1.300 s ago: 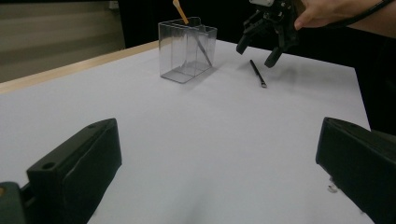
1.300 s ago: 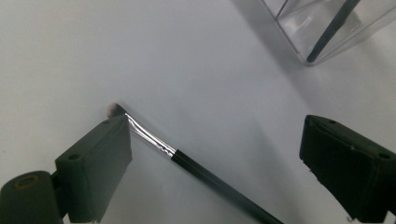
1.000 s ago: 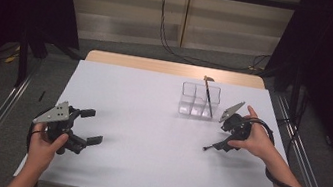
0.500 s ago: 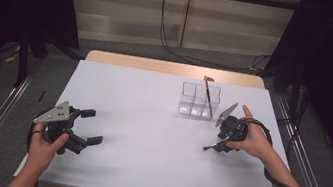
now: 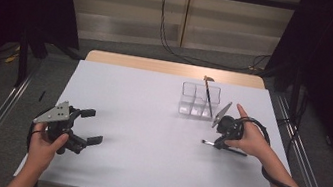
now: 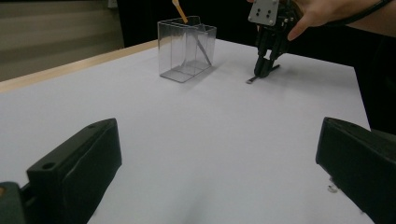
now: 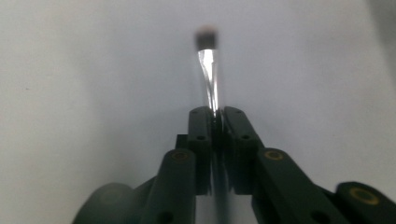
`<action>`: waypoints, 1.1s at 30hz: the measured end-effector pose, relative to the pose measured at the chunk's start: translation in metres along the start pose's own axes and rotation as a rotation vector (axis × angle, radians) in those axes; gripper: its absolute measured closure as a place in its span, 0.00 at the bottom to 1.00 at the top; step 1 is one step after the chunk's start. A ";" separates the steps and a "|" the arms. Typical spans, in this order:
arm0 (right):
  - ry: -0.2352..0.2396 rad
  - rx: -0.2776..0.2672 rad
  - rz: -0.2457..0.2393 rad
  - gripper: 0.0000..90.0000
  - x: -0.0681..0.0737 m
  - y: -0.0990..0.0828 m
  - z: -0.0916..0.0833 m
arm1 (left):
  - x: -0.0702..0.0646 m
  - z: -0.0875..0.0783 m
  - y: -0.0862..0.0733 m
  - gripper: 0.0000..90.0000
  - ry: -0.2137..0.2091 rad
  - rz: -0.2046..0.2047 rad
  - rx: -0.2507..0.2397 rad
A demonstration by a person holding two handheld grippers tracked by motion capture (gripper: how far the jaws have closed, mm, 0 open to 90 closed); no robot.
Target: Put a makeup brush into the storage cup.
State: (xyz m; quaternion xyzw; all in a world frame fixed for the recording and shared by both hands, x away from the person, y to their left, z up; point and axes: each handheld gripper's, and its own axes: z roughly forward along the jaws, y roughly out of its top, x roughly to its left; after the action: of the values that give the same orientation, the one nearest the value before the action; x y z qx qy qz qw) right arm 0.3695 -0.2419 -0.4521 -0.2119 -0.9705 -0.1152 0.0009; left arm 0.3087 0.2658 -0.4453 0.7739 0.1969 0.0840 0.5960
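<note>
A slim brush [image 5: 239, 153] with a silver ferrule and dark tip lies on the white table [image 5: 150, 121] at the right. My right gripper [image 5: 219, 143] points down at it. Its jaws have just been closing and are now shut on the brush [image 7: 208, 70], whose tip sticks out beyond the pads. From the left gripper view the right gripper [image 6: 263, 70] stands upright over the brush [image 6: 251, 80]. My left gripper [image 5: 92, 125] rests near the table's front left, open with nothing between its fingers [image 6: 79, 168].
A clear divided box [image 5: 199, 100] stands just behind the right gripper, with a dark-handled brush [image 5: 208, 97] leaning in it. The box [image 6: 187, 46] is also in the left gripper view. A wooden strip [image 5: 134, 62] edges the table's far side.
The right gripper's jaws have closed onto the brush on the table. The left hand and its gripper have stayed where they were.
</note>
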 end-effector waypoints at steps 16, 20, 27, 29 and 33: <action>-0.001 0.025 0.090 0.94 0.000 0.003 0.001 | 0.000 0.003 0.000 0.00 -0.007 0.005 0.007; -0.011 0.023 0.108 0.94 0.001 0.003 0.001 | 0.000 0.002 0.000 0.00 -0.006 0.006 0.007; -0.012 -0.028 0.138 0.94 0.004 0.000 -0.001 | 0.000 0.001 0.000 0.00 -0.005 0.003 0.004; 0.004 -0.086 0.166 0.94 0.004 -0.003 -0.003 | 0.001 0.001 0.000 0.00 -0.002 0.000 0.004; 0.004 -0.219 0.217 0.94 0.001 -0.010 -0.010 | 0.000 0.002 0.000 0.00 -0.004 0.001 0.005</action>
State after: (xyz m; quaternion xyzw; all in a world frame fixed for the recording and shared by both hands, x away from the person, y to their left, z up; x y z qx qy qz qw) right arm 0.3635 -0.2526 -0.4450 -0.3140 -0.9236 -0.2197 -0.0080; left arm 0.3096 0.2645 -0.4460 0.7757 0.1955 0.0823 0.5944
